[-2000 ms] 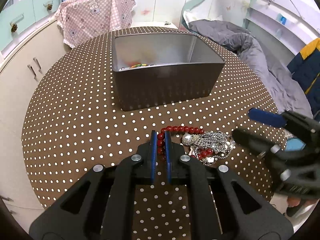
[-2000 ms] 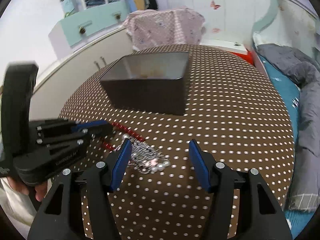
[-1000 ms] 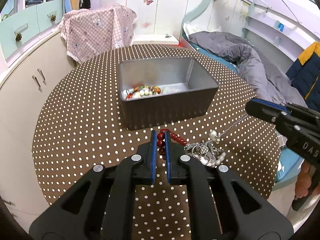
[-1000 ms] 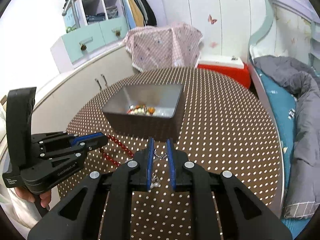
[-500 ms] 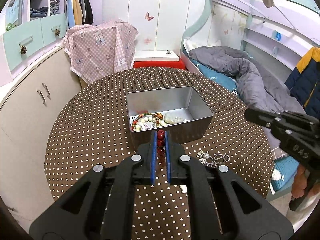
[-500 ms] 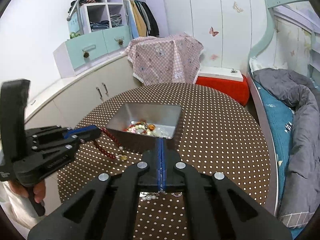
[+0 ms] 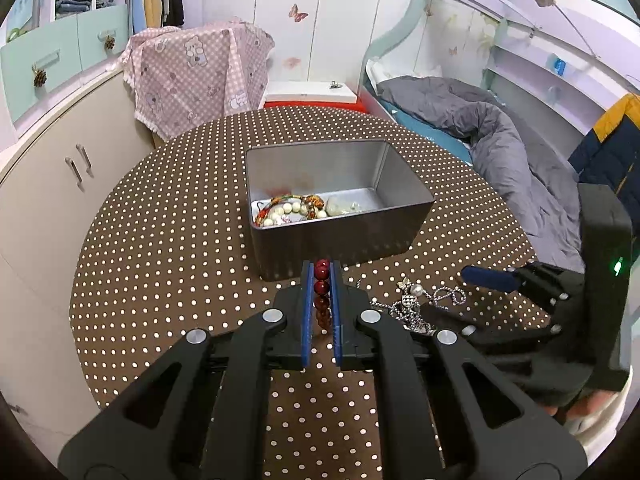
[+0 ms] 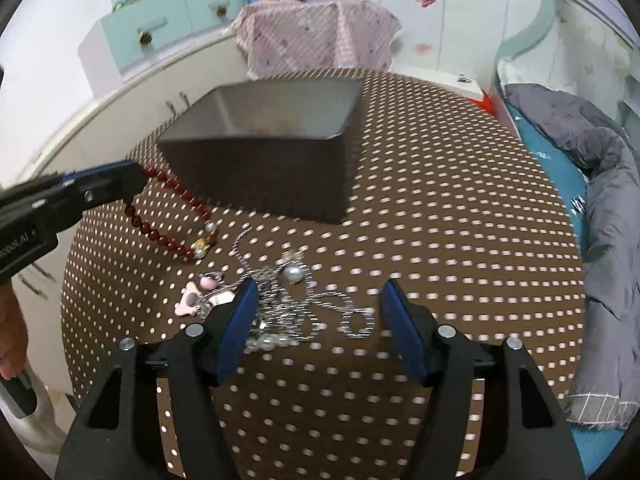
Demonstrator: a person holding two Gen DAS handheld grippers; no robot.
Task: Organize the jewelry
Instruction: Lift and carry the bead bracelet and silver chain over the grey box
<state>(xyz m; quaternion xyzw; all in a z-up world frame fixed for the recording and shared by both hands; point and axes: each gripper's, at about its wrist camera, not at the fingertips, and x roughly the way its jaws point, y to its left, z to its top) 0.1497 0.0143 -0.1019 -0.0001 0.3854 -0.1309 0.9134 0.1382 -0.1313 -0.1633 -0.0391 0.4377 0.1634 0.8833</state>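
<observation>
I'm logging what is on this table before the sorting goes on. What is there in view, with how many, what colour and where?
Metal box: one, grey, mid table, open top.
Jewelry in box: several pieces, mixed colours, at its near end.
Red bead strand: one, dark red, hanging from the left gripper to the table.
Silver chains with pearls: tangled pile, count unclear, on the table before the box.
Pink charm: one, left of the pile.
Tablecloth: one, brown with white dots.
Left gripper: shut on the red bead strand.
Right gripper: jaws opening, over the pile, gripping nothing.
</observation>
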